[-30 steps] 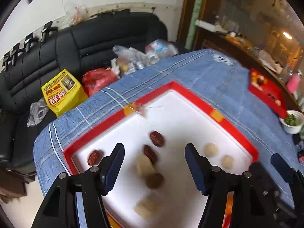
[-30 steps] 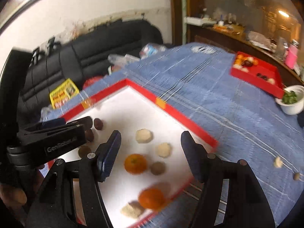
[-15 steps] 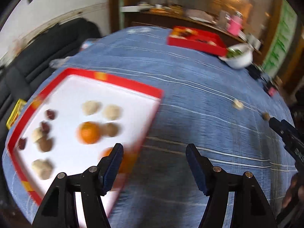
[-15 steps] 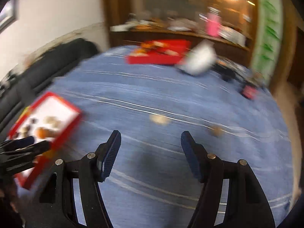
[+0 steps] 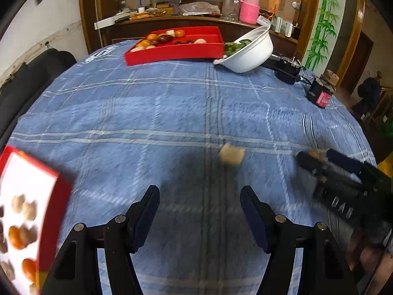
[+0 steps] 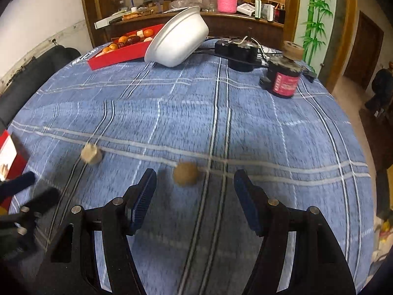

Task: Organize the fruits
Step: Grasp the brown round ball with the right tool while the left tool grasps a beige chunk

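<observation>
Two loose fruits lie on the blue plaid tablecloth (image 5: 172, 113). A pale beige piece (image 5: 232, 156) sits a little beyond my left gripper (image 5: 199, 196), which is open and empty. The same piece (image 6: 91, 154) shows left of centre in the right wrist view. A round brown fruit (image 6: 185, 173) lies just at the fingertips of my right gripper (image 6: 195, 179), which is open and not touching it. The right gripper (image 5: 319, 157) enters the left wrist view from the right, the brown fruit (image 5: 315, 152) at its tips. At the left edge the white tray with a red rim (image 5: 55, 204) holds oranges and other fruits.
At the table's far side stand a red tray (image 5: 176, 51) of mixed fruit and a tilted white bowl (image 5: 250, 54) with greens. A black power strip (image 6: 237, 49) and a dark jar (image 6: 283, 80) stand at the far right. My left gripper (image 6: 33, 189) shows blurred at the left.
Both grippers have swung away from above the white tray and rightward across the cloth to the two loose fruits. The tray has slid to the left edge of both views. Both stay open.
</observation>
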Demonstrator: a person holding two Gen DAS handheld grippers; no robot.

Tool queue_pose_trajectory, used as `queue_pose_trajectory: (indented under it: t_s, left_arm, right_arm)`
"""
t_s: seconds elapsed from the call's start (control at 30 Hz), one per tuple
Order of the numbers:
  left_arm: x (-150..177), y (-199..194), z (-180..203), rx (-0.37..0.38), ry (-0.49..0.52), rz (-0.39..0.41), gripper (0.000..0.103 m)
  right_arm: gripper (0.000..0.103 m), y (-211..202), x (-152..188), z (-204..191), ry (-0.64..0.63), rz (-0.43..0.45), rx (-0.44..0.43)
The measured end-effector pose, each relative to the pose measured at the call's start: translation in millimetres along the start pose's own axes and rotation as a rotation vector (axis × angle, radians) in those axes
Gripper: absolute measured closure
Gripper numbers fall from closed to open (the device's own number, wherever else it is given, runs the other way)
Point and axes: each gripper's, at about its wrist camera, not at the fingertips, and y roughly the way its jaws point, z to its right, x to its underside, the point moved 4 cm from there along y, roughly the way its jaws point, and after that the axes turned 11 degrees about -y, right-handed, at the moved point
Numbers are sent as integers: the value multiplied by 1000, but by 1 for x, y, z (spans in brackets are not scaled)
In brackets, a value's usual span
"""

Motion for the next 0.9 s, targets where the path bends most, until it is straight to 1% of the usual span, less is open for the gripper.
queue_pose_trajectory:
  t_s: [0.07, 0.1, 0.13, 0.2, 0.23, 0.27, 0.3, 0.33, 0.43, 0.5, 0.6, 0.73, 0.9]
  left_arm:
    - [-6, 12, 10, 4, 2, 3, 36]
    - [-7, 17, 13, 2, 6, 0, 36]
    - [-8, 23, 17, -3, 12, -2, 36]
    - [-13, 29, 25, -11, 32, 34, 37]
    - [-14, 32, 30, -1, 49, 43, 41]
    - [-15, 34, 33, -21, 69, 46, 48]
    - [-17, 34, 35, -31, 70, 52, 77]
    - [-19, 34, 36, -43, 77, 55, 77]
    - [-18, 33, 33, -28, 78, 53, 77]
    - [-13, 28, 31, -39, 85, 54, 77]
    - [-3, 18, 29, -31, 79, 54, 77]
    - [14, -2, 26, -31, 89, 85, 77]
    - [35, -35, 22, -3, 92, 125, 77]
  right_arm:
    - [38, 7, -5, -1, -5, -10, -17]
    - [49, 11, -5, -2, -8, -23, -33]
    - [64, 12, -5, -2, -13, -27, -31]
    - [81, 10, -4, 0, -33, -28, -18]
    - [82, 9, -3, 2, -29, -27, -22]
    - [82, 8, -1, 6, -22, -25, -30]
    - [82, 8, 0, 8, -18, -24, -31]
    - [82, 6, 2, 10, -14, -23, -34]
    - [83, 4, 5, 13, -10, -20, -42]
    - [83, 3, 6, 14, -3, -16, -53]
    - [83, -5, 11, 13, 0, -2, -59]
    - [83, -22, 21, 11, -5, 16, -56]
    - [82, -54, 39, 8, 2, 55, -54]
